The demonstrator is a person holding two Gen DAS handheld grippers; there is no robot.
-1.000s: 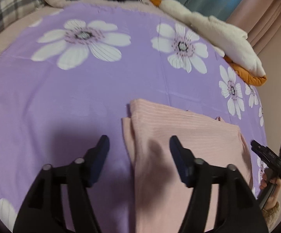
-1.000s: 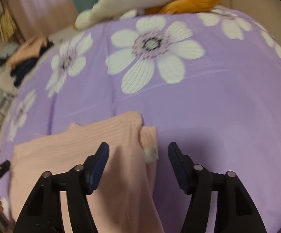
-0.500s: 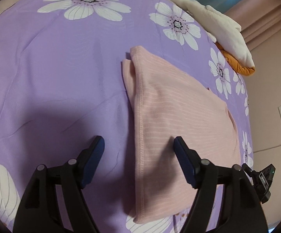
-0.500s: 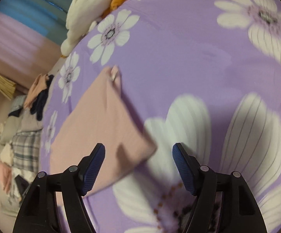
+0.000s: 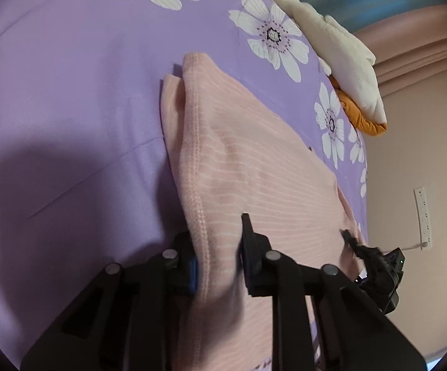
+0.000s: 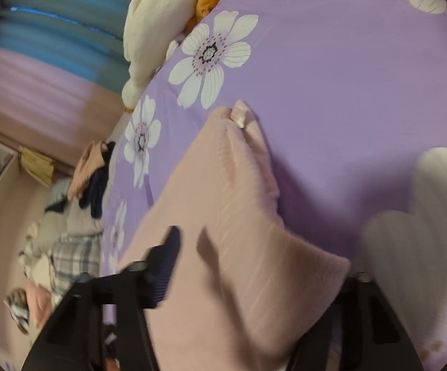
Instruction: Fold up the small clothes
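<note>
Having been spread half a second before, the left gripper (image 5: 218, 259) was pinched on the garment (image 5: 254, 167) hem; the right gripper's (image 6: 254, 278) state could not be told.

No legible text anywhere.

The left claw (image 5: 218, 258) is pinched narrow, its two fingers pressed against either side of a fold of pink cloth (image 5: 254, 167). The right claw (image 6: 254, 266) reaches in low with fingers spread wider, one above the cloth, the other hidden beneath it.
</note>
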